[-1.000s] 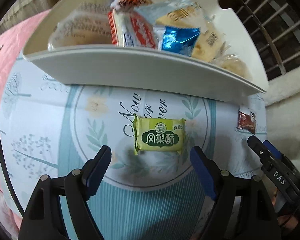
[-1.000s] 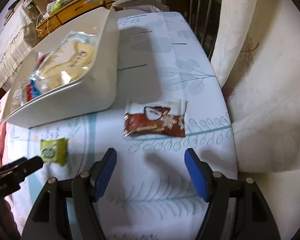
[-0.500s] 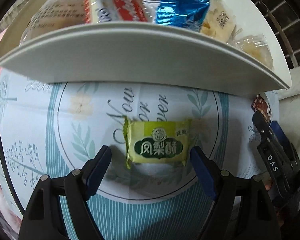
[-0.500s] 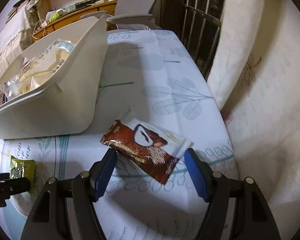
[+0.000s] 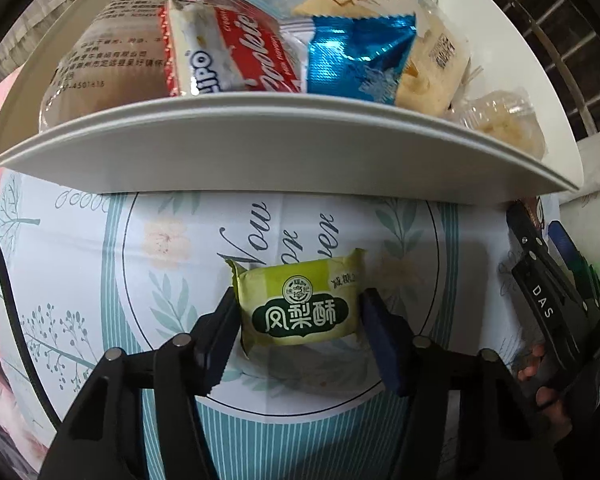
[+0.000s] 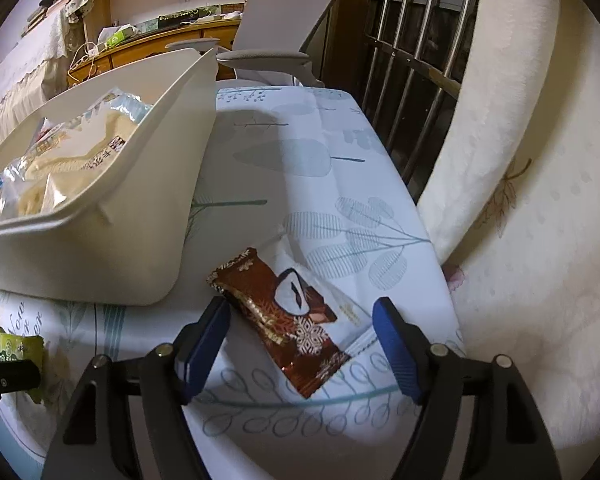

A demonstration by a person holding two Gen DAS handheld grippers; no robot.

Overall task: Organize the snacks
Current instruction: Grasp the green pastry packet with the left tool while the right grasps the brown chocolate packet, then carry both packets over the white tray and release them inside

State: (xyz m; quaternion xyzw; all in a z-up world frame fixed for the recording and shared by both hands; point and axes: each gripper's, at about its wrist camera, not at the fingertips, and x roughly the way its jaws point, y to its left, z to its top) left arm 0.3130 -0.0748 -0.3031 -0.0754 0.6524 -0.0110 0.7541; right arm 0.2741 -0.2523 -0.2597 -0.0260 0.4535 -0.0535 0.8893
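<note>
A: Where does the green pastry packet lie?

B: Flat on the patterned tablecloth, near the front edge of the table, just before the long side wall of the white bin. The left gripper points steeply down over it with the packet between its fingers. The jaws are closing; the left pad looks to touch the wrapper's edge, and the right pad stands just beside the other edge.

A: And the right gripper?

B: It is angled down toward the table's right edge, jaws wide and opening a little. The brown snack bar lies slantwise between its blue pads, touching neither.

A: What does the bin hold?

B: A heap of wrapped snacks: a red-and-white cookie pack, a blue foil packet and pale bread bags. The bin stands on the cloth, its corner near the brown bar.

A: Anything beyond the table?

B: A grey chair at the far edge and a cream curtain along the right.
</note>
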